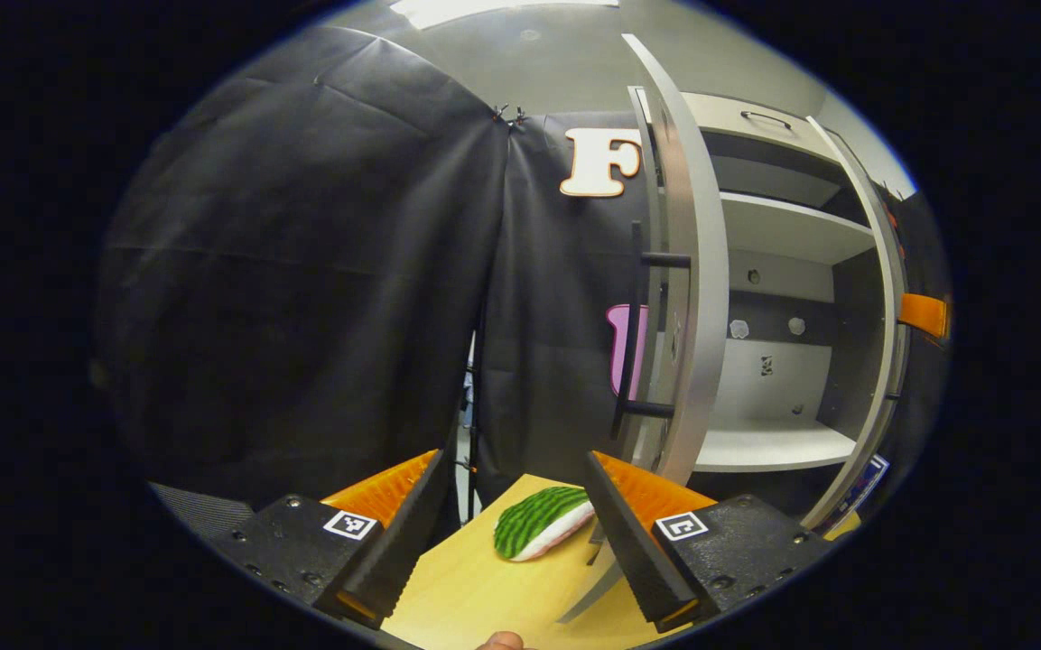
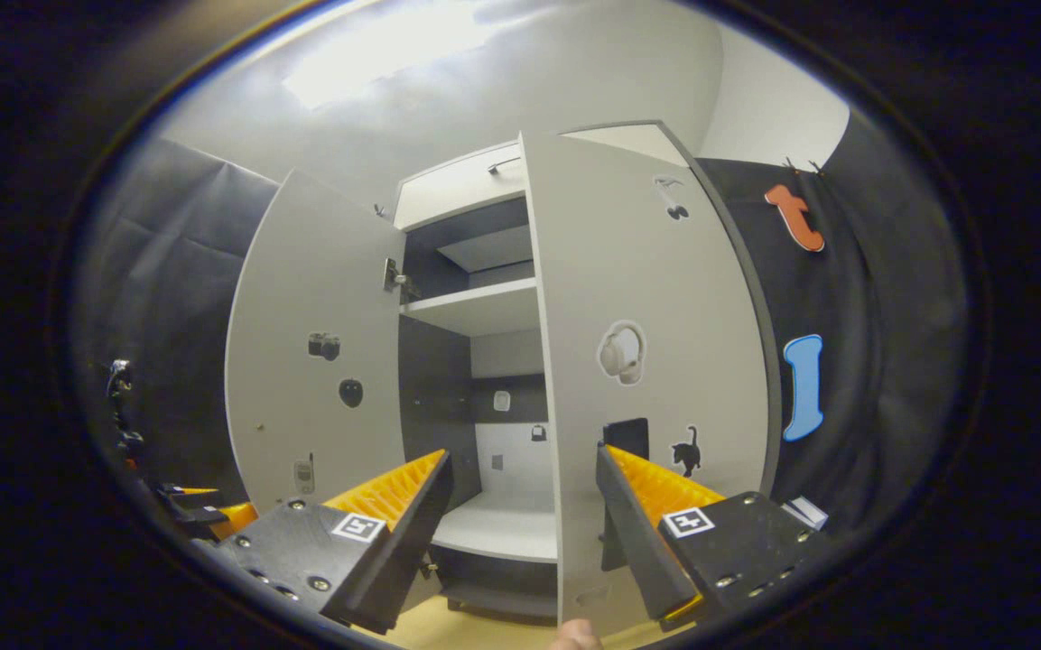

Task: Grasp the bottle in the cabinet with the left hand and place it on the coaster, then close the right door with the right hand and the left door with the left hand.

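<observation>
My left gripper (image 1: 513,456) is open over the wooden table (image 1: 466,587). A green-striped, melon-slice coaster (image 1: 543,522) lies on the table between its fingers, a little ahead. The cabinet's left door (image 1: 692,271) stands open, edge-on, just right of that gripper, its black handle (image 1: 633,334) facing left. My right gripper (image 2: 522,451) is open in front of the cabinet. The free edge of the partly open right door (image 2: 646,361) falls between its fingers, close up. The left door (image 2: 312,361) swings wide at the left. The left gripper (image 2: 204,515) shows low at the left.
Inside the cabinet are a white lower shelf (image 2: 502,528) and an upper shelf (image 2: 475,307). Black cloth walls stand left of the cabinet (image 1: 303,271) and right of it (image 2: 845,361). A fingertip (image 1: 502,641) shows at the bottom edge.
</observation>
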Motion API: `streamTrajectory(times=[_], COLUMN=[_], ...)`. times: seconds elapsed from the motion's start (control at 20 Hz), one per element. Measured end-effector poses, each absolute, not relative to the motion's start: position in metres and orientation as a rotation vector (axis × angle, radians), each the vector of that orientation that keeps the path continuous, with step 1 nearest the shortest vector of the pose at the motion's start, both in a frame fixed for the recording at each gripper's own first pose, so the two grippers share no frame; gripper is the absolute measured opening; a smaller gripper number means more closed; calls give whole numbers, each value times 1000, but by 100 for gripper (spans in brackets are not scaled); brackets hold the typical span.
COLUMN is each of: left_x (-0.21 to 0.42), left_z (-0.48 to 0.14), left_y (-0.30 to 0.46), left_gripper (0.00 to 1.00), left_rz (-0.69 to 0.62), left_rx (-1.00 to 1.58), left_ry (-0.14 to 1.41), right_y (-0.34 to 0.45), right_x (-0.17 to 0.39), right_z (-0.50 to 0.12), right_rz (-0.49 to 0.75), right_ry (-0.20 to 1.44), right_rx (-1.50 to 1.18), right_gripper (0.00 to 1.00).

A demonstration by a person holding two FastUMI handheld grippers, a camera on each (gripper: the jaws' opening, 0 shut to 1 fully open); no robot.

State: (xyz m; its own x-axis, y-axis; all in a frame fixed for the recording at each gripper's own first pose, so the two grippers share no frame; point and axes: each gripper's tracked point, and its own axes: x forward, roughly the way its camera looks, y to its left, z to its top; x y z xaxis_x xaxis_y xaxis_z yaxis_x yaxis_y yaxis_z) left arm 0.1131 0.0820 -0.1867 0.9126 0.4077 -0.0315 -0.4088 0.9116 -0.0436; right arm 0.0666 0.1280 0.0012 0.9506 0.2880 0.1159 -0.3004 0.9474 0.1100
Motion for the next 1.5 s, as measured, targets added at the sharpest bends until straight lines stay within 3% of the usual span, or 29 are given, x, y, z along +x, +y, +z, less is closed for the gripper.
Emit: streamTrajectory(times=[0.05,0.2,0.35,0.4,0.5,0.55,0.65,1.5], left_x=[117,123,132,135,133,134,137,198], left_z=[-191,-198,-199,-198,-196,-197,-199,-196], left_y=[80,77,75,72,65,62,51,-80], left_gripper=[93,100,89,95,94,87,93,93], left_rz=[402,369,325,316,299,287,247,1], left_rx=[-56,-65,-108,-109,-87,-83,-101,-52], left_ry=[32,52,52,51,50,52,55,35], right_y=[128,122,117,116,114,114,113,60], right_x=[68,71,71,70,68,66,64,32], right_z=[2,4,3,2,2,3,2,5], right_rz=[290,258,238,235,227,225,221,128], right_ry=[-101,-106,-104,-103,-106,-107,-106,-90], right_rx=[128,123,120,118,114,113,109,32], right_gripper=[95,96,96,96,96,96,96,93])
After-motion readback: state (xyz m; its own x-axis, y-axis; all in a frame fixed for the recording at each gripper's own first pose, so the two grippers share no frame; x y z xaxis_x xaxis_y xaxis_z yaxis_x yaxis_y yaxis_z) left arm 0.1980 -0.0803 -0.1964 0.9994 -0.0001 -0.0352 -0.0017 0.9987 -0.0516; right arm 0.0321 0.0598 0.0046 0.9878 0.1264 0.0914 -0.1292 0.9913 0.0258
